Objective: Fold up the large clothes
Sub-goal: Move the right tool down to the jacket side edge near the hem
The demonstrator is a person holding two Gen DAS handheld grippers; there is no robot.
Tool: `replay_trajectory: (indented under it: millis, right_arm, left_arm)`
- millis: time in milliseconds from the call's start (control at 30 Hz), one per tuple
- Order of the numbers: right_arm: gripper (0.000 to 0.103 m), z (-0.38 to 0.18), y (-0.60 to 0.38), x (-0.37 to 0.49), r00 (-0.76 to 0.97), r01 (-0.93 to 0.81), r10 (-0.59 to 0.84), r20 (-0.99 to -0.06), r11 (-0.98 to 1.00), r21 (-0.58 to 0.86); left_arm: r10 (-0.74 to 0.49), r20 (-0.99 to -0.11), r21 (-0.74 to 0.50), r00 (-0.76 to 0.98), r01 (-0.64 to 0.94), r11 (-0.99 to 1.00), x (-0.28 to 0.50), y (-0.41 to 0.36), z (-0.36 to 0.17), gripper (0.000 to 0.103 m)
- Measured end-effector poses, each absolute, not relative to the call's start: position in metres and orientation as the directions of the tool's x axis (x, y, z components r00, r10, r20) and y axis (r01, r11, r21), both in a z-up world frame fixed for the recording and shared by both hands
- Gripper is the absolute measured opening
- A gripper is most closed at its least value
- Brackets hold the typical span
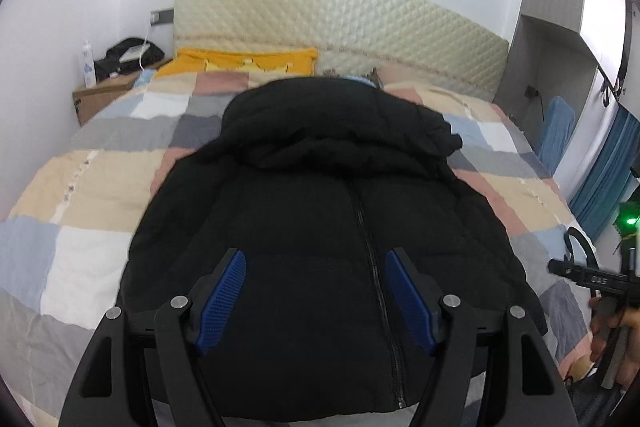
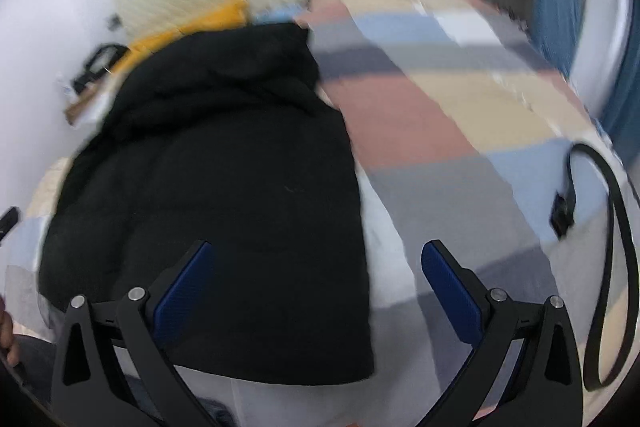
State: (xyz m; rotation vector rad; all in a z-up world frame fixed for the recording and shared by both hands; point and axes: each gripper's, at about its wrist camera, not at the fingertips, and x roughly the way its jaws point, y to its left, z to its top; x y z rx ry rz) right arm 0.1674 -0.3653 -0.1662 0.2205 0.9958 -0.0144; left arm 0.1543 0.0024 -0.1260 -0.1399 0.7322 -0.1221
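The jacket [image 1: 304,227] is soft, puffy black cloth that does not shine, with a zip [image 1: 376,267] down the front. The bedspread [image 1: 92,187] is thin, wrinkly cloth in squares, and the headboard [image 1: 340,23] looks padded, bumpy and a bit shiny. The left gripper [image 1: 316,303] has matt black plastic arms, rough blue pads [image 1: 224,299] and shiny metal pins [image 1: 179,302].

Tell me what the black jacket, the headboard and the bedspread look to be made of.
Black jacket: seemingly a matte synthetic shell over padding; it puffs in stitched horizontal bands.
Headboard: probably cream leather or vinyl upholstery; diamond-quilted with a slight sheen.
Bedspread: looks like soft woven cotton, matte and wrinkled, in pastel blocks; the exact fibre cannot be told.
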Motion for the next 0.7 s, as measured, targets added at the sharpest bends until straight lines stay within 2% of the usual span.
replay_trajectory:
  millis: [67,167,367,467,533,700]
  right_arm:
    - [0.103,-0.186,-0.373,0.17,0.484,0.156,0.156,-0.861,0.953,0.26]
    - [0.103,-0.204,-0.374,0.17,0.425,0.25,0.086,-0.901,0.946,0.208]
    - [0.103,-0.23,-0.381,0.17,0.364,0.339,0.084,-0.928,0.916,0.216]
    - [0.102,-0.24,-0.384,0.174,0.36,0.343,0.192,-0.913,0.883,0.321]
    - [0.096,-0.246,-0.382,0.172,0.362,0.334,0.254,-0.897,0.863,0.379]
    - [0.095,-0.251,-0.382,0.173,0.358,0.34,0.286,-0.889,0.847,0.409]
  left_arm:
    - [-0.176,-0.674,-0.185,0.717,0.067,0.98,0.158,0.002,-0.133,0.072]
    - [-0.165,-0.695,-0.17,0.7,0.062,0.983,0.16,-0.002,-0.142,0.072]
    - [-0.219,-0.731,-0.218,0.646,0.083,0.972,0.167,-0.007,-0.156,0.072]
    - [-0.219,-0.744,-0.216,0.632,0.082,0.973,0.168,-0.008,-0.161,0.072]
    - [-0.206,-0.756,-0.205,0.622,0.073,0.976,0.17,-0.009,-0.164,0.072]
    - [-0.175,-0.768,-0.179,0.615,0.056,0.982,0.174,-0.01,-0.165,0.072]
